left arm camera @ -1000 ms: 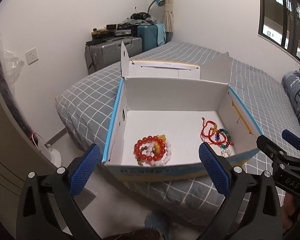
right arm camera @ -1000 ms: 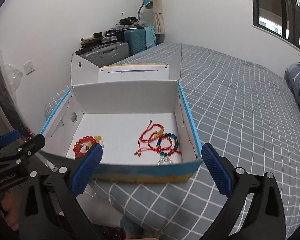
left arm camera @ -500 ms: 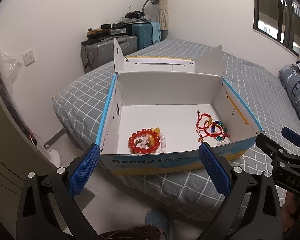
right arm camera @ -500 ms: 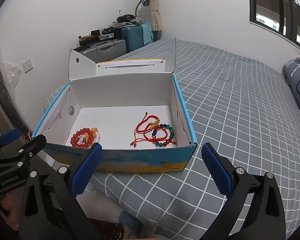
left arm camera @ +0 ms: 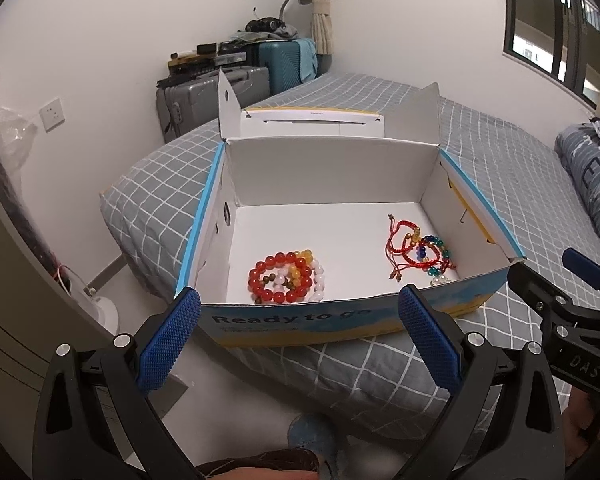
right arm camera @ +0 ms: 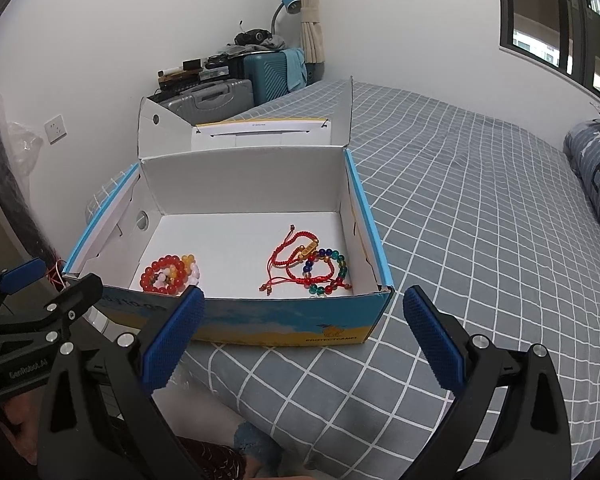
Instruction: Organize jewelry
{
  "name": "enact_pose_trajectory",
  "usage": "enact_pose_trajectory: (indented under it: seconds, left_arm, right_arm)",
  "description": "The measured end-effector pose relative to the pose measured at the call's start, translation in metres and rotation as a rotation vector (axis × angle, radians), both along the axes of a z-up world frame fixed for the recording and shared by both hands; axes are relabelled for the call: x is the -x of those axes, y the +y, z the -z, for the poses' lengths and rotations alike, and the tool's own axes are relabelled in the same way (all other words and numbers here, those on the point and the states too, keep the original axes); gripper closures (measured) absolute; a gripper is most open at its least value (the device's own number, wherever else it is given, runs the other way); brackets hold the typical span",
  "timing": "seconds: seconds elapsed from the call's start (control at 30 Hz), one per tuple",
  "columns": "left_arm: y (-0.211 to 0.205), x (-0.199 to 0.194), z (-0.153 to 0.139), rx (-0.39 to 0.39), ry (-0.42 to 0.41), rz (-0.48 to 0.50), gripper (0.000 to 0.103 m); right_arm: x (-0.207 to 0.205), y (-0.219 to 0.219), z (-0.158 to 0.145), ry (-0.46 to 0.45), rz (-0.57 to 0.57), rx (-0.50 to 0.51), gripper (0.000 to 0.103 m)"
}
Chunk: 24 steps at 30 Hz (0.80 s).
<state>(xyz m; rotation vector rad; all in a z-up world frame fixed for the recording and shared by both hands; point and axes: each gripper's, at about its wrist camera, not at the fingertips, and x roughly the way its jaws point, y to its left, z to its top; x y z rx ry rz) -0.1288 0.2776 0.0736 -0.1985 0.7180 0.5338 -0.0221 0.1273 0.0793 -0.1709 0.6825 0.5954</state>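
An open cardboard shoebox (left arm camera: 332,316) is shown resting near the corner of a bed covered with a grey checked sheet (right arm camera: 480,240), its lid folded back behind it. Two groups of jewelry are seen on the white floor of the box. A stack of round-bead bracelets (left arm camera: 287,277), in red, amber and white, lies toward the box's left front corner. A tangle of red cord bracelets (right arm camera: 296,260), interlaced with a bracelet of multicoloured glass beads (right arm camera: 327,274), lies toward the right front corner, just beside the right wall. The two groups are well apart.

The left gripper (left arm camera: 298,344) is held low in front of the box, level and pointing forward over the printed front wall; its blue-padded fingers (left arm camera: 168,340) are spread wide with nothing between them. The right gripper (right arm camera: 300,338) is held in a like pose beside it, also short of the front wall, its blue pads (right arm camera: 432,342) spread wide and empty. Neither gripper is in contact with the box or the jewelry. Each gripper is seen at the edge of the other's view. Suitcases (left arm camera: 204,98) are stacked against the far wall.
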Motion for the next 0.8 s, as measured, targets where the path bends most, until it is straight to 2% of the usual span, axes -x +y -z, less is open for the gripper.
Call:
enact_pose_trajectory:
  seconds: [0.8]
  left_arm:
    - [-0.0012,0.0,0.0007,0.008,-0.01,-0.007,0.006]
  right_arm:
    - [-0.0028,0.0013,0.005,0.009,0.0,0.009,0.008]
